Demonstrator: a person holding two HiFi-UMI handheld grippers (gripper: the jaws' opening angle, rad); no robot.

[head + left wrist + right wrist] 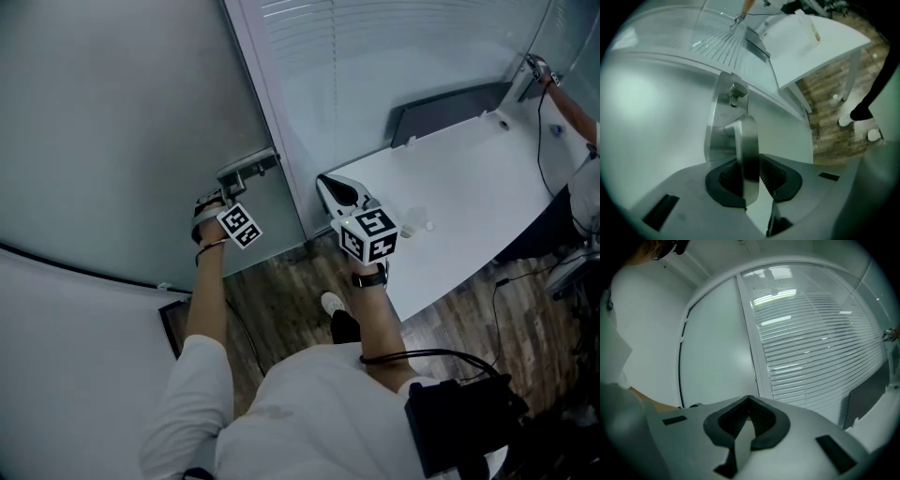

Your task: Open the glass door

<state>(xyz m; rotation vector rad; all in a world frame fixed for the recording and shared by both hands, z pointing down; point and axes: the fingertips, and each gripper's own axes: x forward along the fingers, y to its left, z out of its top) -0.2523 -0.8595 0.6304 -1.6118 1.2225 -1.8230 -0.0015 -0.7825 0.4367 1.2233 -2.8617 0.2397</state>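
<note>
Clamping the steel door handle, the left tool has its jaws nearly closed, pads pressed on either side of the lever; only the left gripper view shows this grip and the lock cylinder above it; the head view places the handle at the right edge of the frosted glass door, with the white table further right; the right tool, jaws together and empty, faces the blinds.
</note>
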